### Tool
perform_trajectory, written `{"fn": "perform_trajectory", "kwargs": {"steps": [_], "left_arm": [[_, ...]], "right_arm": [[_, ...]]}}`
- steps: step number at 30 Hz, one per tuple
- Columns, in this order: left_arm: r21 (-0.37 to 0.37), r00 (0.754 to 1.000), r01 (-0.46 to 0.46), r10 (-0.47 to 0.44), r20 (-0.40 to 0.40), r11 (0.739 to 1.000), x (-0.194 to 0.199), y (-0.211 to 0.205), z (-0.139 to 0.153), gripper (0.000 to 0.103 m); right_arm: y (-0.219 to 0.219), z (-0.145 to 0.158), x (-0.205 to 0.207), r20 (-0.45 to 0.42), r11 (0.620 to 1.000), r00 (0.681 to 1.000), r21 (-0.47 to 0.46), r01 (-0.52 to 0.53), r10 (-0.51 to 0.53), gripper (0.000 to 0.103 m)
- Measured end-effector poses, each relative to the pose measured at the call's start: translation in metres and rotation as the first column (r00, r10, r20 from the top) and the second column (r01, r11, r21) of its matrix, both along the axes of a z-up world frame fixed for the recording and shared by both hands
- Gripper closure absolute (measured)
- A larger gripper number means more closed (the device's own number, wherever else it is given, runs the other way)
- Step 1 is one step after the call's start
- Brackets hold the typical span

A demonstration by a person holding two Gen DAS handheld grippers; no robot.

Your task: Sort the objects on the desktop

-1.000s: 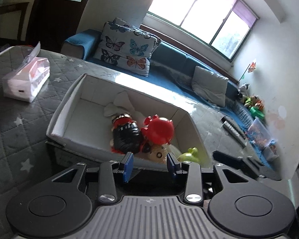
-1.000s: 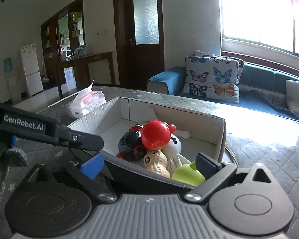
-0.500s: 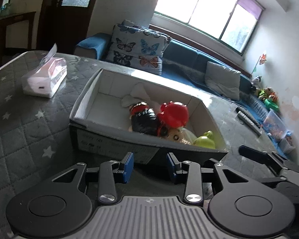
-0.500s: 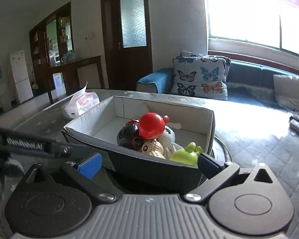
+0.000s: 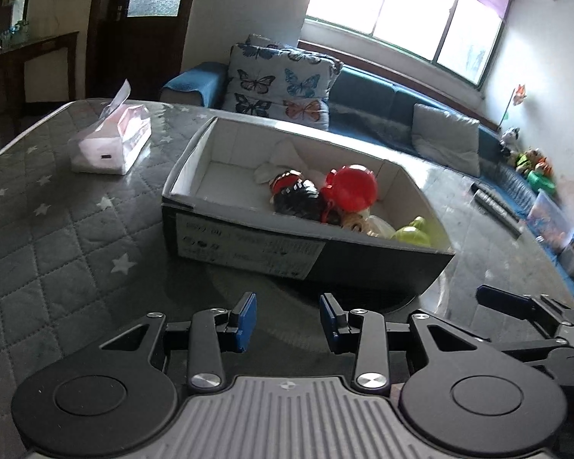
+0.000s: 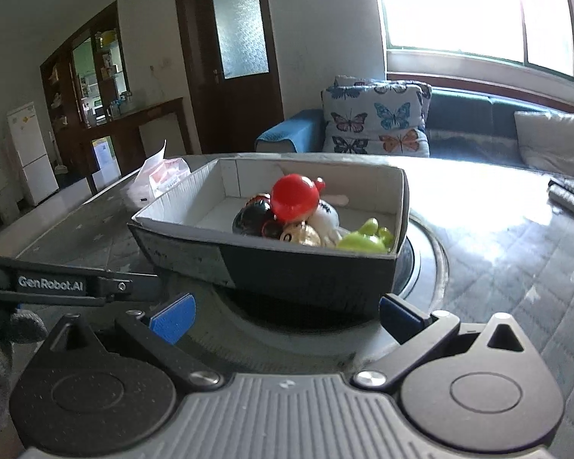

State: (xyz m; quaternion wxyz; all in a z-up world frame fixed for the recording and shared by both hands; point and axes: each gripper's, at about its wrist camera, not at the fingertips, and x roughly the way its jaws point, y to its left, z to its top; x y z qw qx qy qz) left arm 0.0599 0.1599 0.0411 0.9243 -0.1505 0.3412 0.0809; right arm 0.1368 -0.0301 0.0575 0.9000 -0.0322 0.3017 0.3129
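Observation:
A dark cardboard box (image 5: 248, 244) with a white inside stands on the grey quilted table; it also shows in the right wrist view (image 6: 310, 267). Inside it lie a red round toy (image 5: 354, 187), a black and red toy (image 5: 298, 197), a peanut-like toy (image 6: 302, 234), a white plush (image 6: 325, 214) and a green toy (image 5: 413, 231). My left gripper (image 5: 288, 321) is open and empty, a little in front of the box. My right gripper (image 6: 285, 315) is open wide and empty, in front of the box.
A pink tissue pack (image 5: 111, 145) lies on the table to the left of the box. Remote controls (image 5: 495, 204) lie at the far right. A blue sofa with butterfly cushions (image 5: 279, 88) stands behind the table. The other gripper's arm (image 6: 57, 287) shows at left.
Both grippers have drawn back from the box and stayed open. The box now sits farther ahead in both views. The toys inside have not moved.

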Motion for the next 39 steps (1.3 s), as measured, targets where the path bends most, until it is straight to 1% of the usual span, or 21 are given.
{"fn": "perform_trajectory", "kwargs": {"steps": [6, 12, 15, 18, 23, 30, 35, 39], "left_arm": [[0.026, 1.000, -0.011, 0.012, -0.026, 1.000, -0.003, -0.007, -0.004, 0.064], [0.063, 0.999, -0.024, 0.026, -0.027, 0.998, -0.009, -0.014, -0.004, 0.064], [0.117, 0.998, -0.041, 0.048, -0.052, 0.992, -0.008, -0.018, -0.007, 0.064], [0.147, 0.996, -0.052, 0.062, -0.067, 0.988, -0.008, -0.019, -0.010, 0.064], [0.143, 0.997, -0.048, 0.055, -0.046, 0.989, -0.011, -0.018, -0.011, 0.064], [0.179, 0.997, -0.070, 0.073, -0.009, 0.981, -0.013, -0.021, -0.010, 0.064], [0.175, 0.998, -0.046, 0.051, -0.025, 0.983, -0.012, -0.020, -0.010, 0.064], [0.182, 0.998, -0.049, 0.057, -0.036, 0.982, -0.009, -0.021, -0.011, 0.064]], "right_arm": [[-0.002, -0.004, -0.007, -0.025, 1.000, 1.000, 0.002, 0.011, -0.011, 0.000], [-0.005, -0.007, -0.011, -0.036, 0.999, 0.998, 0.002, 0.041, -0.041, 0.000], [-0.005, -0.010, -0.013, -0.043, 0.999, 0.998, -0.002, 0.040, -0.040, 0.000], [-0.003, -0.014, -0.016, -0.047, 0.999, 0.998, -0.015, 0.042, -0.043, 0.000], [0.000, -0.020, -0.016, -0.060, 0.998, 0.997, -0.049, 0.049, -0.052, 0.000], [0.001, -0.021, -0.014, -0.069, 0.997, 0.996, -0.058, 0.052, -0.056, 0.000], [0.002, -0.022, -0.012, -0.073, 0.997, 0.996, -0.062, 0.055, -0.060, 0.000], [0.004, -0.024, -0.010, -0.086, 0.996, 0.994, -0.072, 0.054, -0.060, 0.000]]}}
